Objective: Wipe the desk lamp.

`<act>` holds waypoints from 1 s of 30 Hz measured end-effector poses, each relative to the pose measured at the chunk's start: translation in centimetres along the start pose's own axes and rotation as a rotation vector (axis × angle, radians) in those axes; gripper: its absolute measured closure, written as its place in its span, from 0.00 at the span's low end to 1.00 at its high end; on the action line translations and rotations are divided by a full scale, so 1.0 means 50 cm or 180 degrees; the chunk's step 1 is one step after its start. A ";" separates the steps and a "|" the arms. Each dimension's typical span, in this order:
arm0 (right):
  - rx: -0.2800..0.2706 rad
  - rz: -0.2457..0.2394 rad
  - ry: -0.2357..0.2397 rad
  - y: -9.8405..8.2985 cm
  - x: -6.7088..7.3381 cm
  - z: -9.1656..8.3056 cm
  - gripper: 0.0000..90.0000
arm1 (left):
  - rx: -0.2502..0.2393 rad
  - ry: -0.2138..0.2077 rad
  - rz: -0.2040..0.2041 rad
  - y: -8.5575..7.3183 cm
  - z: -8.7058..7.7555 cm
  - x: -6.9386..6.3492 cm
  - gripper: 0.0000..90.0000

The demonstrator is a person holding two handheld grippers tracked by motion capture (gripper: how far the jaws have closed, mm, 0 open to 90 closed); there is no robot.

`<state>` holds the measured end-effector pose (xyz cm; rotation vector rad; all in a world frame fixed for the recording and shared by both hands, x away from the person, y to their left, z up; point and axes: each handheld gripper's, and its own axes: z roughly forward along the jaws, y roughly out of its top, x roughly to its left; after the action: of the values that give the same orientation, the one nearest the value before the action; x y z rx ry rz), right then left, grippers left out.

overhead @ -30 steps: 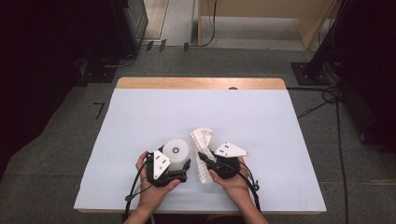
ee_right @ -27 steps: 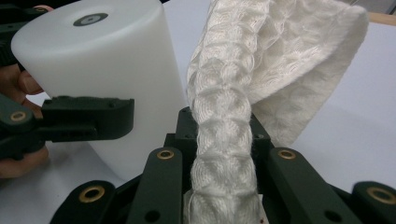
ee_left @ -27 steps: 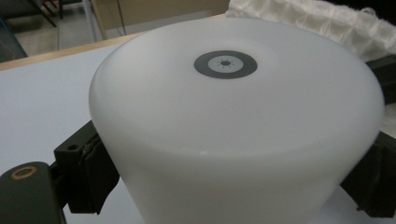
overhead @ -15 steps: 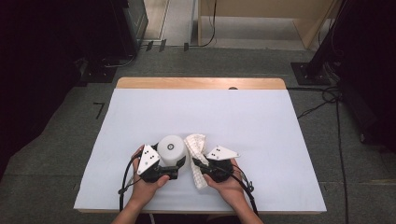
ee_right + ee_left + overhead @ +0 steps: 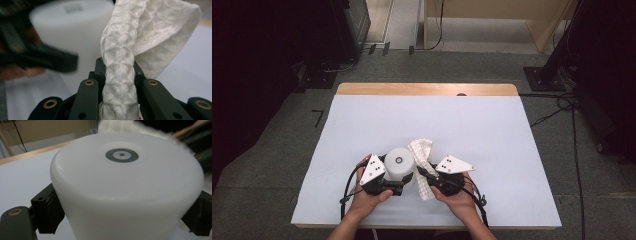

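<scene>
Since a second ago our left tool (image 5: 398, 176) has closed its jaws onto the white cup (image 5: 399, 162), which sits upside down on the tabletop (image 5: 512, 140) between its pads. Our right tool (image 5: 428, 176), just beside it, is clamped tight on the white waffle cloth (image 5: 421, 150), which rises folded from its jaws and leans against the cup's right side.

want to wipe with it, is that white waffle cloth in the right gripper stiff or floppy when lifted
Probably floppy: the waffle cloth bunches into a narrow roll between the right gripper jaws, and its free end folds over. It looks thin and light, so it likely drapes against the white cylinder rather than pushing it.
</scene>
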<state>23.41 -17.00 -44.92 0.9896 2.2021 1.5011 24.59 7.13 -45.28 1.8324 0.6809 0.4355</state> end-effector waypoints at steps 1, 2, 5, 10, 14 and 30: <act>0.0115 0.0032 -0.0007 -0.009 -0.004 0.011 0.83 | -0.0003 0.0010 0.0011 0.001 -0.001 0.001 0.10; 0.0237 0.0057 -0.0010 -0.018 -0.006 0.021 0.84 | -0.0009 0.0014 0.0008 0.001 -0.002 0.002 0.10; 0.0337 0.0101 -0.0014 -0.031 -0.009 0.035 0.84 | -0.0018 0.0005 -0.0005 0.000 -0.003 0.004 0.10; 0.0054 0.0066 -0.0007 -0.001 -0.003 0.009 0.84 | -0.0005 0.0012 0.0012 -0.005 0.005 0.003 0.10; -0.0143 -0.0056 -0.0016 0.018 0.010 -0.016 0.84 | -0.0030 0.0015 0.0037 -0.004 0.005 0.002 0.10; 0.0183 0.0170 -0.0134 -0.025 -0.033 0.015 0.83 | 0.0098 0.0067 0.0115 -0.027 0.025 0.004 0.10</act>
<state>24.58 -17.89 -46.58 1.0961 2.2175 1.4332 25.16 6.69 -46.97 1.8739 0.6730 0.4709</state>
